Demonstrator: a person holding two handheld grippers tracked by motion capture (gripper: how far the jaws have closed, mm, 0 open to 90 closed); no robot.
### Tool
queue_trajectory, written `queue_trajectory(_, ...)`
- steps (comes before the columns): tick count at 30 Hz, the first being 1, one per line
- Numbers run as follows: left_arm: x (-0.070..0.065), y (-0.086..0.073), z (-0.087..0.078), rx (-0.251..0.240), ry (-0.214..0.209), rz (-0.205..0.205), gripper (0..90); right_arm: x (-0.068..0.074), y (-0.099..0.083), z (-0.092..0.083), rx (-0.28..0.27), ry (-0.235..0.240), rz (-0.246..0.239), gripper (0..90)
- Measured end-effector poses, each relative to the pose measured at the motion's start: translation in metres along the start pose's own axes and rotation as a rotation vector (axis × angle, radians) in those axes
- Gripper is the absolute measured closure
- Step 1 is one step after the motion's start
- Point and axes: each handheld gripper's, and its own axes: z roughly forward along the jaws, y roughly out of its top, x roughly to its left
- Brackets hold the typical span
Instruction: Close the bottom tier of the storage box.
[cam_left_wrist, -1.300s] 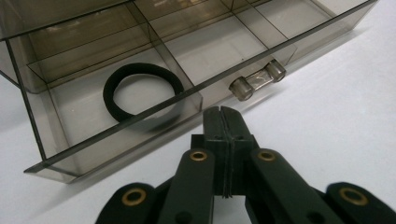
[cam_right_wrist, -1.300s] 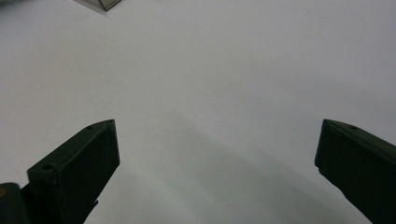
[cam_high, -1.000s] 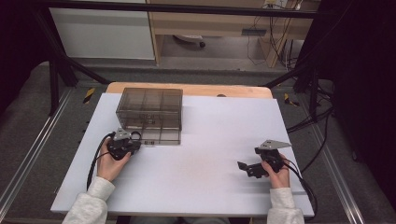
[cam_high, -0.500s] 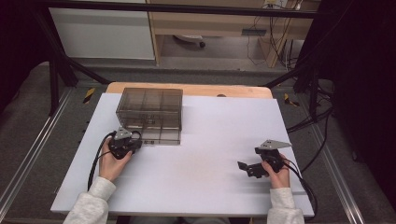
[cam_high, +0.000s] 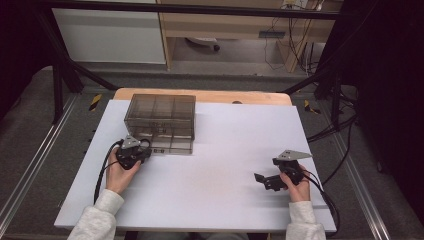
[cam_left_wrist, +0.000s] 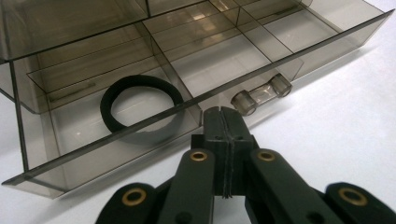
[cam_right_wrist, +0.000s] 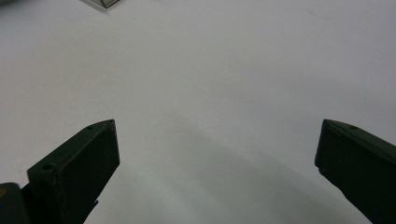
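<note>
We see the smoky clear drawer box (cam_high: 161, 122) at the counter's (cam_high: 220, 200) far left, a black ring (cam_left_wrist: 140, 102) in its bottom drawer. Our left gripper (cam_left_wrist: 223, 119), jaws pressed together, sits just short of the drawer handle (cam_left_wrist: 261, 93). Right gripper (cam_high: 262, 179), well apart, jaws spread over bare counter.

Light grey knitted sleeves (cam_high: 95, 222) are worn on both arms. Each gripper (cam_left_wrist: 223, 116) is built of matte black links joined by brass-ringed rivets (cam_left_wrist: 199, 156), with a black cable (cam_high: 101, 172) trailing toward 6 o'clock. A grey three-cornered plate (cam_high: 293, 154) is carried on top.
</note>
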Motion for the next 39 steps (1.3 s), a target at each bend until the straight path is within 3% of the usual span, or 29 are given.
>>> queue_trajectory(3, 0.0003, 0.002, 0.0004, 0.025, -0.004, 0.002, 89.3, 0.0002, -0.0001, 0.0001, -0.001, 0.001, 0.0, 0.4)
queue_trajectory(10, -0.001, 0.0058, 0.0028, 0.031, -0.024, -0.004, 89.3, 0.0002, -0.0001, -0.0002, 0.0, 0.001, -0.001, 0.4)
queue_trajectory(39, -0.0017, 0.0085, 0.008, 0.018, 0.004, 0.018, 89.3, 0.0003, -0.0001, -0.0002, 0.001, 0.002, -0.002, 0.4)
